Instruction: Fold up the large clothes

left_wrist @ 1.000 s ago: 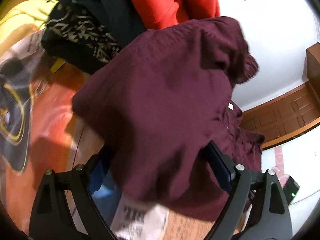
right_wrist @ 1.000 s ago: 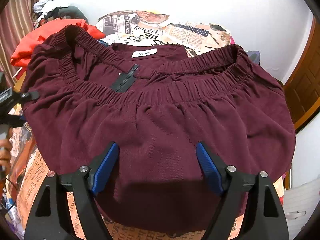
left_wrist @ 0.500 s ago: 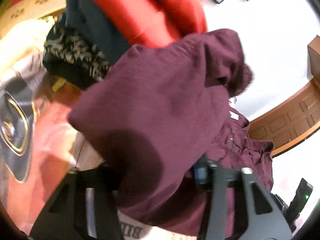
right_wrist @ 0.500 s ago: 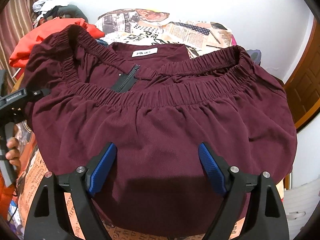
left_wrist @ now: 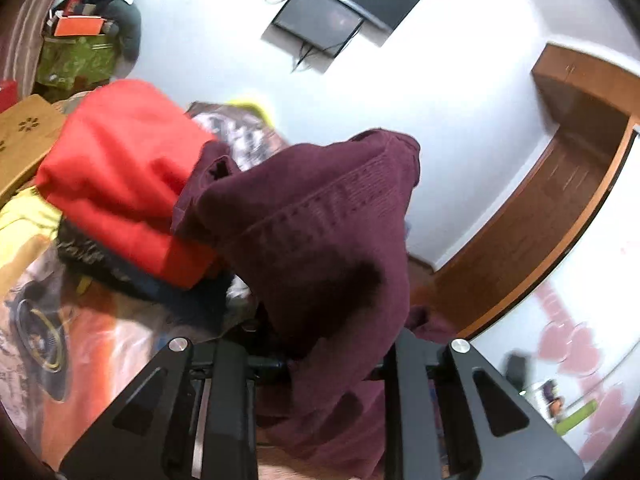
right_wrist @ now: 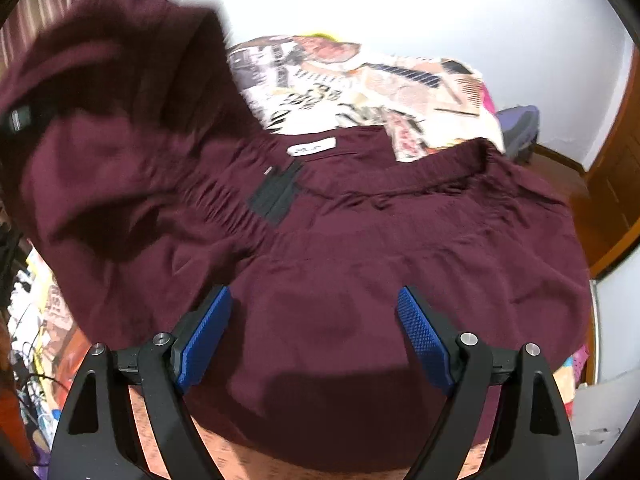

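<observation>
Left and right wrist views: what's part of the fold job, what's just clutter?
In play:
maroon garment
left gripper, shut on the maroon cloth
right gripper, open over it

Lying about:
red garment
dark patterned clothes
wall screen
printed bedsheet

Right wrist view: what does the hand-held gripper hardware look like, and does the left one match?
Right hand-held gripper: matte black angular arms with triangular cutouts, silver pivot bolts, blue cross-hatched pads. Left hand-held gripper: same black arms and silver bolts; pads hidden by cloth. No cables or sleeves visible.
</observation>
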